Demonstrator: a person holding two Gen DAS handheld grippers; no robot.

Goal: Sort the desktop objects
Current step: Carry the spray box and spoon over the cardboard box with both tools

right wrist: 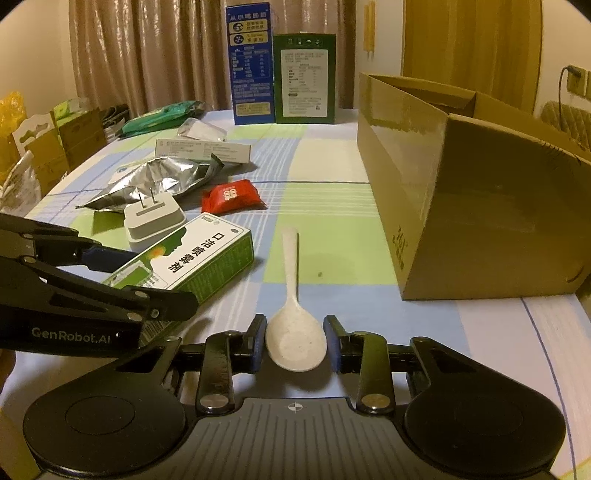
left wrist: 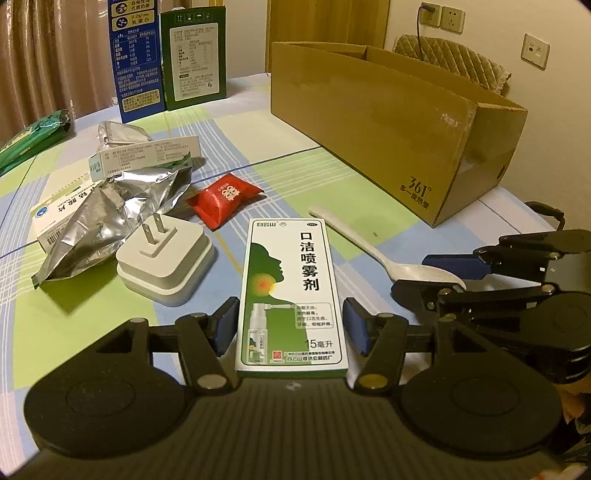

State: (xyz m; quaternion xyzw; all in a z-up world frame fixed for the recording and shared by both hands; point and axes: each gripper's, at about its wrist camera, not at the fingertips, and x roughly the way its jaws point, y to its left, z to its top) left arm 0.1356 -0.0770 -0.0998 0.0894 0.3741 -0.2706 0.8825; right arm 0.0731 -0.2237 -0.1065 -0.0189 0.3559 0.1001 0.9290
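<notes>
A table covered with a checked cloth of pale green, blue and white (right wrist: pixel 325 206) carries everything, in a dim, warm-lit room with brown curtains (right wrist: pixel 147 51) behind its far edge and wall sockets (left wrist: pixel 443 16) to the right. A tall blue carton (right wrist: pixel 249 62) and a dark green carton (right wrist: pixel 304 79) stand upright side by side at the far edge. A long open brown cardboard box (right wrist: pixel 461 206) lies along the right edge.

The left gripper (left wrist: pixel 290 328) straddles the near end of a flat white-and-green spray medicine box (left wrist: pixel 290 291) lying near the front edge; its blue pads sit just beside the box's sides, and whether they press on it cannot be told. The right gripper (right wrist: pixel 295 345) is clenched on the bowl of a white plastic spoon (right wrist: pixel 293 321), whose handle points toward the far edge, between the medicine box and the cardboard box.

Left of the medicine box rests a white wall plug adapter (left wrist: pixel 166 258), prongs up. Beyond it lie a crumpled silver foil bag (left wrist: pixel 110 218), a red snack sachet (left wrist: pixel 225 197) and thin white medicine boxes (left wrist: pixel 147 157), partly covered by the foil. A green packet (left wrist: pixel 33 138) near the left edge is cut off in the left view. Printing on the cartons is too small to read. Cardboard boxes and bags (right wrist: pixel 44 147) beyond the table's left edge are dim and indistinct.
</notes>
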